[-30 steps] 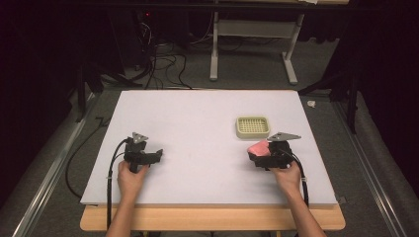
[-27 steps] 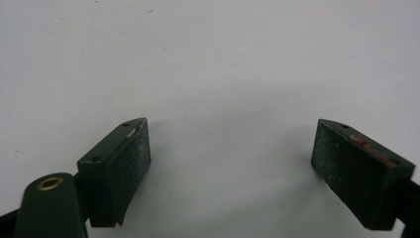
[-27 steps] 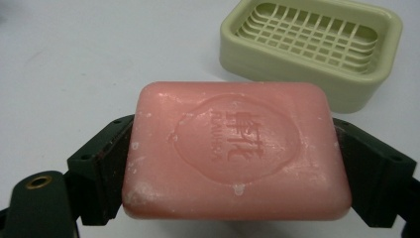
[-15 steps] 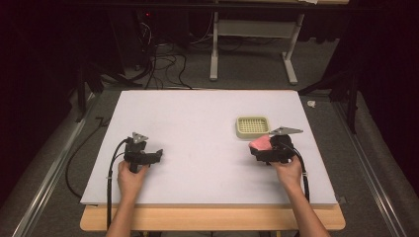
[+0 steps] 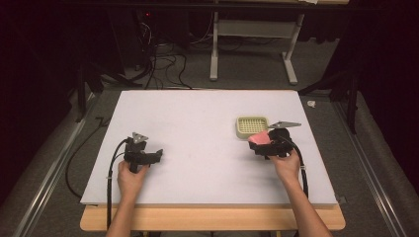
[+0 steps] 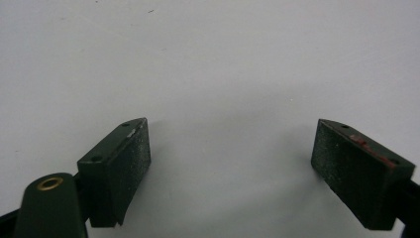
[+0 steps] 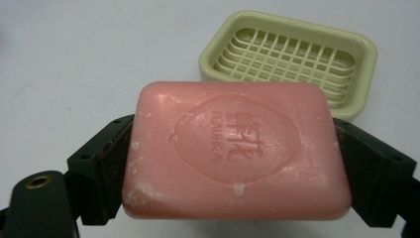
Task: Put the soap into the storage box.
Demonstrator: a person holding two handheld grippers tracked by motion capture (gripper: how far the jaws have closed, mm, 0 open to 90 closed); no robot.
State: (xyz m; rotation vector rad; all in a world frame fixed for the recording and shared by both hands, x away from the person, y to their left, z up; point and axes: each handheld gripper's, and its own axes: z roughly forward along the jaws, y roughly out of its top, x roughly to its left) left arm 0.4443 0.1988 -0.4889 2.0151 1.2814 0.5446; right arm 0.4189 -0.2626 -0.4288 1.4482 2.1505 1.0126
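Pink rectangular soap bar (image 7: 235, 156), stamped with an oval emblem, is clamped flat by its short ends between the jaws of the right gripper (image 5: 262, 143), just short of the pale green slatted plastic soap dish (image 7: 292, 59) on the white table (image 5: 197, 128). The left gripper (image 6: 230, 171) is held spread wide, grasping nothing, above bare tabletop.

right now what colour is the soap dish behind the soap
Pale green, with a grid-patterned floor. The soap dish shows best in the right gripper view, behind the pink soap.
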